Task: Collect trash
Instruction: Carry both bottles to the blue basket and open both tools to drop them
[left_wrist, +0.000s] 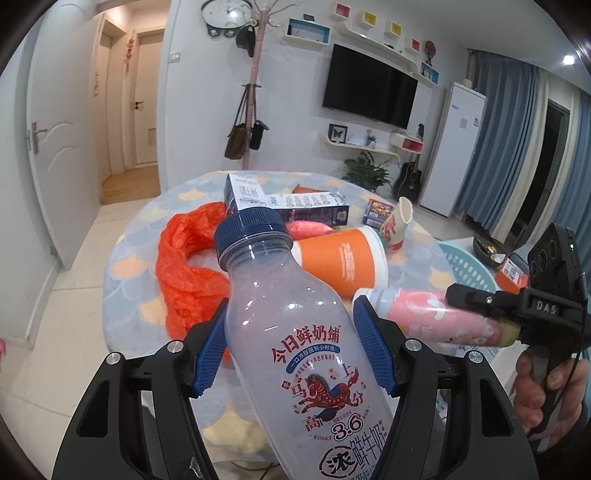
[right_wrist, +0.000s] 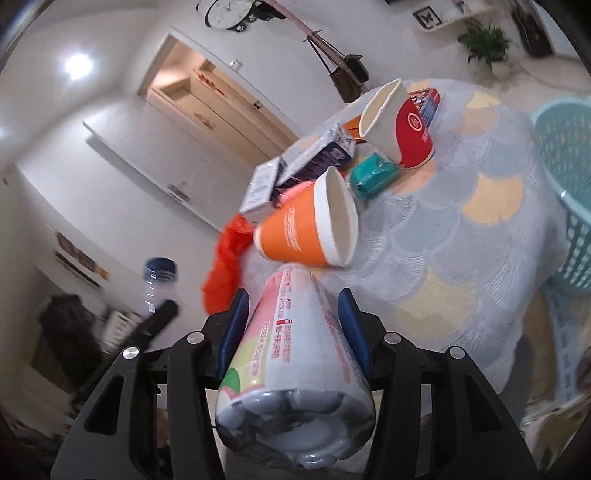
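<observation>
My left gripper (left_wrist: 291, 314) is shut on a clear milk bottle (left_wrist: 280, 306) with a dark blue cap, held tilted above the table. At the right of the left wrist view, my right gripper (left_wrist: 476, 314) grips a pink-labelled bottle (left_wrist: 417, 314) lying level. In the right wrist view that pink bottle (right_wrist: 295, 354) sits between the blue pads of the right gripper (right_wrist: 293, 299), base toward the camera. The milk bottle (right_wrist: 157, 284) shows blurred at the left. On the table lie an orange paper cup (right_wrist: 295, 232), an orange plastic bag (left_wrist: 188, 266) and a red-and-white cup (right_wrist: 399, 129).
A round table in a scale-patterned cloth (right_wrist: 461, 240) also carries dark cartons (left_wrist: 295, 206), a teal packet (right_wrist: 373, 173) and a snack packet (left_wrist: 376, 212). A teal plastic basket (right_wrist: 565, 147) stands at the table's right side. A hand (left_wrist: 546, 387) holds the right gripper's handle.
</observation>
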